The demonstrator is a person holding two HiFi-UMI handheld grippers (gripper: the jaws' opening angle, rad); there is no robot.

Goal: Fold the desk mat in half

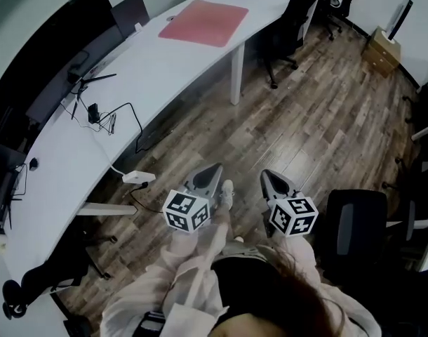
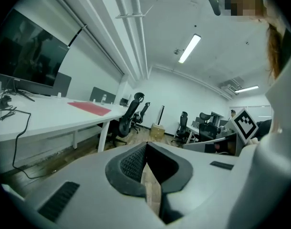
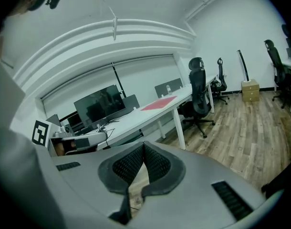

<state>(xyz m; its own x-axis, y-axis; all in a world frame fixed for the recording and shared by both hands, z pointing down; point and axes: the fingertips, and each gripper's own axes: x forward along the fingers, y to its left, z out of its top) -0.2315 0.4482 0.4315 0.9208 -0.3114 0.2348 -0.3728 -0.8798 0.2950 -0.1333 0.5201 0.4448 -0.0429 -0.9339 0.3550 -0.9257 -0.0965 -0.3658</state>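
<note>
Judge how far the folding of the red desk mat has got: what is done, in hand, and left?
Done: nothing. The flat red rectangular desk mat lies unfolded on the long white curved desk.
In hand: nothing. The left gripper and right gripper are shut and empty over the brown wooden floor, far from the mat.
Left: approach, grip an edge, fold it in half.

Red desk mat (image 1: 203, 22) flat on desk (image 1: 130, 83)

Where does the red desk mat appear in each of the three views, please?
Head view: desk mat at top centre.
Left gripper view: desk mat left of centre.
Right gripper view: desk mat near centre.
Shared landmark: the black chair nearest it.
</note>
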